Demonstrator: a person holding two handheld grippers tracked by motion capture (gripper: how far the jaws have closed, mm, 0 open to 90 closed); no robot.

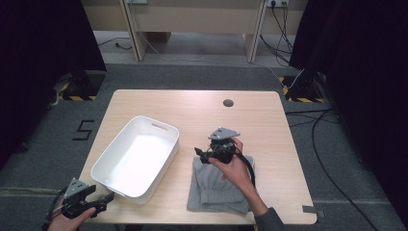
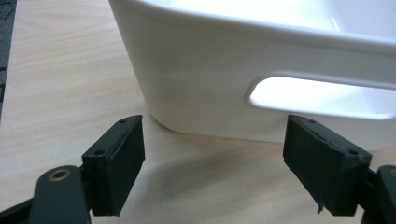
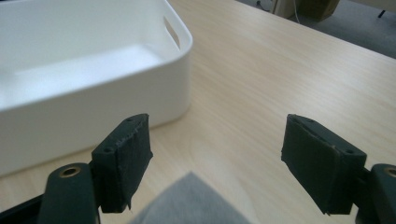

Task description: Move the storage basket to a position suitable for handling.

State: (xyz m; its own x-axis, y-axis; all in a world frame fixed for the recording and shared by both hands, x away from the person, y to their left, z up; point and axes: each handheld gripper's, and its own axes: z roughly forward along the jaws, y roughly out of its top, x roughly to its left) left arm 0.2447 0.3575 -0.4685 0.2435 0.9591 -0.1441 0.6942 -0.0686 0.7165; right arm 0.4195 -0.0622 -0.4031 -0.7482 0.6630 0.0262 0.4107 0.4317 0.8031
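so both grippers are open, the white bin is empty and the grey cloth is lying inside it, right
Not quite. The grey cloth lies folded on the table beside the white bin, not inside it; the high view shows this. The rest holds: the bin is empty, and both the left gripper and the right gripper are open.

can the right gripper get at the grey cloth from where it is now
Probably yes. The right gripper hovers at the far edge of the folded grey fabric cloth, jaws open, a corner of it showing just below them. Nothing lies between; the white plastic bin sits off to one side.
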